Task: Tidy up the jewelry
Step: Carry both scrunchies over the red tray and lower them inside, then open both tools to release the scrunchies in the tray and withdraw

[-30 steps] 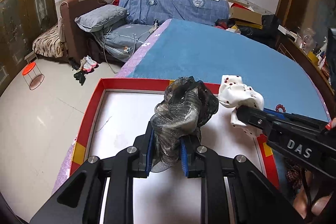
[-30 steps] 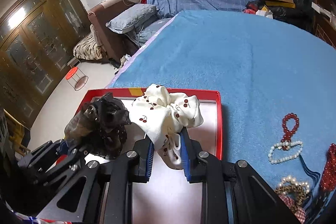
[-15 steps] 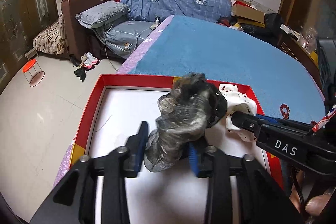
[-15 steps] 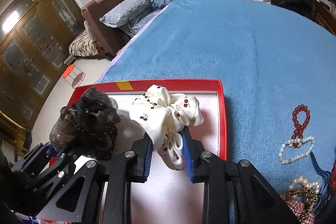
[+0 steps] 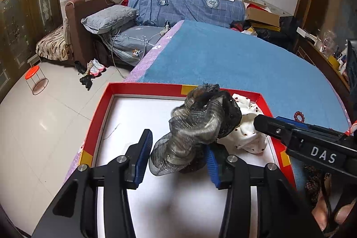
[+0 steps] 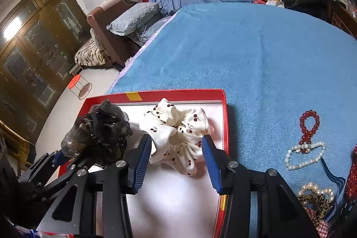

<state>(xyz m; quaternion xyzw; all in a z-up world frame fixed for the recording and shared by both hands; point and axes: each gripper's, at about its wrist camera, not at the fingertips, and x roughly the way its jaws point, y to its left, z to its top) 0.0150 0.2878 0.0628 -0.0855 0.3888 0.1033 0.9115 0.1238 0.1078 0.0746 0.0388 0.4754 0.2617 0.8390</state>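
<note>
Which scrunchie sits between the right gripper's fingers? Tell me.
The white scrunchie with red cherry print, lying in the red box between the open right gripper. The dark sheer scrunchie sits to its left, at the left gripper.

A lived-in home bedroom — blue-covered bed (image 6: 256, 48), pillows (image 5: 109, 18), wooden wardrobe (image 6: 33, 41)

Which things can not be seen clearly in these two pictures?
- White scrunchie, left view: partly hidden behind the black scrunchie and the right gripper.
- Leopard scrunchie, right view: cut off near the bottom edge.
- Box near wall: hidden by both grippers' bodies.
</note>
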